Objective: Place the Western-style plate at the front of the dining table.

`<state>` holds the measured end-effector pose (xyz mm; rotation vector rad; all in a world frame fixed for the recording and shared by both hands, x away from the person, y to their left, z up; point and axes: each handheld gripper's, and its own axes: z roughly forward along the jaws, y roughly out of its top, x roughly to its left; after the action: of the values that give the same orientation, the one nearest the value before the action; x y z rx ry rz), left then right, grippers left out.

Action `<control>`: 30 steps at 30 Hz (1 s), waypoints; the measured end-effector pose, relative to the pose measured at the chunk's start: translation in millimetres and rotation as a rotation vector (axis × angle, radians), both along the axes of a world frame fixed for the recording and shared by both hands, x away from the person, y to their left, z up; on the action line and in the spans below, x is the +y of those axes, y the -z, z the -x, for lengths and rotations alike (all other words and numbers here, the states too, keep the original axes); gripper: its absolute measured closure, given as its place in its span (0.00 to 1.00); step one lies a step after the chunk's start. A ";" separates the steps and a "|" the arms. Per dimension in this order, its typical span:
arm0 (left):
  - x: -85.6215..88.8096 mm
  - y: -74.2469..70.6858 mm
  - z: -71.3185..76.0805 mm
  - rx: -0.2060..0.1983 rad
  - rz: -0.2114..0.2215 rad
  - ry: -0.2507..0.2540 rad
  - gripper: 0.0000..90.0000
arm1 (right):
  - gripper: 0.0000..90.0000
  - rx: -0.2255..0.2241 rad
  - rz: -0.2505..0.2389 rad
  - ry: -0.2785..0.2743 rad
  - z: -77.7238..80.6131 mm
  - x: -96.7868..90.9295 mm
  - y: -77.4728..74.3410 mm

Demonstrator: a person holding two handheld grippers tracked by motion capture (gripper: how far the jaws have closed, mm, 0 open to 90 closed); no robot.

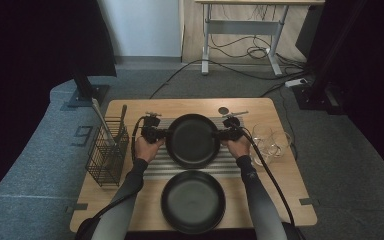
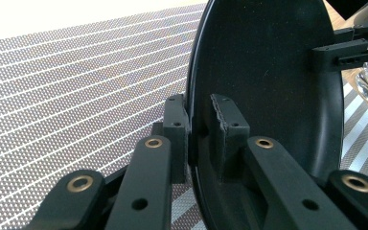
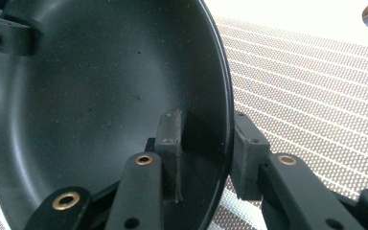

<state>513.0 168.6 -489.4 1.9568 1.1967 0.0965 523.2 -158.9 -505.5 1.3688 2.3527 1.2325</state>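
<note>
Black plate (image 1: 192,140) over the striped mat (image 1: 152,167) — from the high view we hold it at both rims, left gripper (image 1: 161,134) and right gripper (image 1: 220,134); we should keep both hands level and move together. Left gripper view: our jaws pinch the rim (image 2: 191,139). Right gripper view: the rim (image 3: 227,129) sits between the jaws — a gap shows, so they stand loose.

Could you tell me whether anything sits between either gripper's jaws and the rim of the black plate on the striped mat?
Nothing visible does. The left gripper and the right gripper each straddle the black plate's rim on opposite sides over the striped mat.
</note>
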 end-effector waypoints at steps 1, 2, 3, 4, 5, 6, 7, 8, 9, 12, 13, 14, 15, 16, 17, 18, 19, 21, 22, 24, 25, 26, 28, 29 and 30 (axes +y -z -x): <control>0.1 0.0 -0.3 0.000 0.002 0.001 0.87 | 0.75 0.000 -0.001 0.001 -0.3 0.2 0.6; -0.1 -0.2 -0.4 -0.001 0.002 0.002 0.87 | 0.75 0.002 -0.001 0.005 -0.6 0.2 1.4; -0.4 -0.7 -0.4 -0.003 -0.001 0.004 0.88 | 0.75 0.004 -0.001 0.007 -0.8 0.2 1.9; -0.9 -1.2 -0.4 -0.005 -0.005 0.005 0.88 | 0.74 0.004 0.001 0.011 -0.9 0.2 2.5; -1.8 -2.0 -0.2 -0.010 -0.010 0.007 0.88 | 0.74 0.003 0.002 0.012 -1.0 0.1 2.9; -2.5 -2.6 -0.2 -0.013 -0.014 0.007 0.88 | 0.74 0.002 0.005 0.015 -1.1 0.1 3.8; -3.2 -3.1 -0.3 -0.014 -0.016 0.007 0.88 | 0.74 0.004 0.006 0.019 -1.1 0.1 4.3; -3.4 -3.3 -0.4 -0.015 -0.019 0.008 0.88 | 0.73 0.003 0.007 0.021 -1.2 0.1 5.0; -3.8 -3.5 -0.3 -0.017 -0.019 0.007 0.88 | 0.73 0.002 0.008 0.023 -1.3 0.2 5.3; -3.5 -3.1 -0.3 -0.019 -0.021 0.008 0.88 | 0.71 -0.007 0.026 0.029 -0.7 2.4 6.5; -3.4 -2.8 -0.4 -0.018 -0.019 0.006 0.88 | 0.70 -0.010 0.030 0.028 -0.6 2.8 6.9; -3.1 -2.5 -0.6 -0.017 -0.019 0.007 0.88 | 0.70 -0.012 0.036 0.029 -0.5 3.5 7.4; -3.0 -2.3 -0.7 -0.017 -0.019 0.006 0.88 | 0.68 -0.013 0.041 0.029 -0.4 4.1 8.2; -2.9 -2.1 -0.8 -0.016 -0.019 0.005 0.88 | 0.67 -0.013 0.043 0.029 -0.5 4.6 9.2; -2.8 -1.9 -0.9 -0.016 -0.019 0.004 0.88 | 0.66 -0.011 0.042 0.031 -0.6 5.1 10.1; -2.7 -1.8 -1.0 -0.015 -0.019 0.004 0.87 | 0.65 -0.007 0.043 0.032 -0.6 5.6 11.1; -2.8 -1.6 -1.1 -0.016 -0.020 0.004 0.87 | 0.64 -0.005 0.048 0.032 -0.6 6.1 12.1; -2.6 -1.3 -1.2 -0.015 -0.020 0.002 0.87 | 0.63 -0.005 0.060 0.028 -0.8 6.4 14.2; -2.5 -0.8 -1.5 -0.014 -0.019 0.000 0.87 | 0.63 -0.001 0.061 0.027 -0.6 6.3 15.0; -1.8 0.4 -2.3 -0.007 -0.017 -0.005 0.87 | 0.63 0.003 0.058 0.026 -0.3 5.5 16.5; -1.3 1.4 -2.8 0.000 -0.018 -0.007 0.87 | 0.63 0.006 0.061 0.025 -0.2 5.1 17.1; -0.7 2.1 -3.2 0.004 -0.020 -0.008 0.87 | 0.62 0.009 0.068 0.023 0.2 4.6 17.8; 0.2 4.6 -4.2 0.013 -0.012 -0.017 0.87 | 0.61 0.007 0.074 0.025 1.3 3.0 18.3; 1.0 5.6 -4.7 0.016 -0.010 -0.017 0.86 | 0.61 0.006 0.072 0.027 1.6 2.1 18.6; 1.3 6.4 -5.0 0.019 -0.008 -0.019 0.86 | 0.60 0.006 0.069 0.030 2.2 0.9 18.6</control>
<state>518.0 169.9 -495.7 1.9575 1.2294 0.0924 521.0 -158.0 -524.1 1.3826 2.3462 1.1302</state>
